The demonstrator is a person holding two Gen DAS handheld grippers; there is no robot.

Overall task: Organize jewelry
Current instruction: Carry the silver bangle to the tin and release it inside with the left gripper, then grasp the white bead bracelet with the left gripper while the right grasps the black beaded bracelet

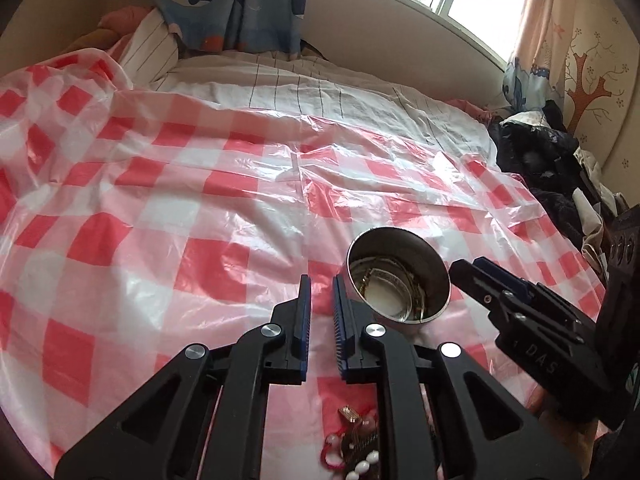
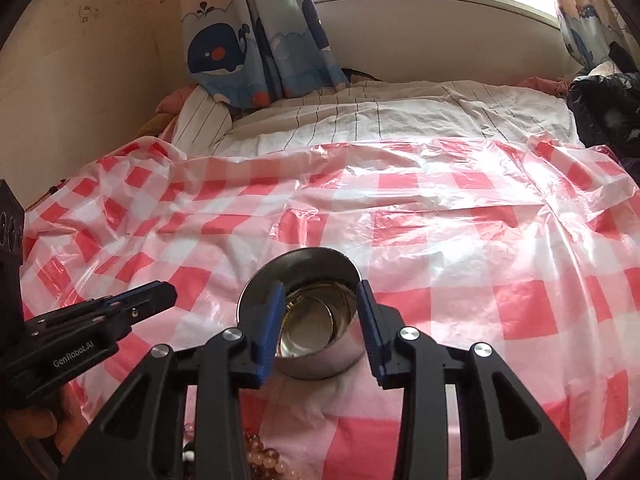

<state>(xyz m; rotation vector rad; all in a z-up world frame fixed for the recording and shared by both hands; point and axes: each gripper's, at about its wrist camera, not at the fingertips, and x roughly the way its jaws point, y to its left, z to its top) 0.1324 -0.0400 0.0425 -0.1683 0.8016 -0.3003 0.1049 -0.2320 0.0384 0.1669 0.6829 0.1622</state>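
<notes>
A steel bowl [image 1: 398, 276] is sitting on a red-and-white checked sheet [image 1: 168, 184] spread over a bed, with thin bangles [image 1: 394, 280] lying inside it. The left gripper [image 1: 321, 308] is hovering just left of the bowl, its fingers [image 1: 304, 308] standing a narrow gap apart with nothing between them. Below it, near the camera, a tangle of jewelry [image 1: 356, 444] with red cord and white beads is lying on the sheet, partly hidden by the gripper's frame. The right gripper [image 2: 320, 320] is hanging directly over the near side of the bowl [image 2: 298, 276], its fingers [image 2: 270, 320] spread wide and framing the bowl's opening, gripping nothing. The bangles [image 2: 316, 312] are showing between those fingers. A cluster of amber beads [image 2: 262, 460] is lying on the sheet beneath the right gripper, toward the camera. From the left wrist view, the right gripper [image 1: 472, 276] is reaching in beside the bowl's right rim.
</notes>
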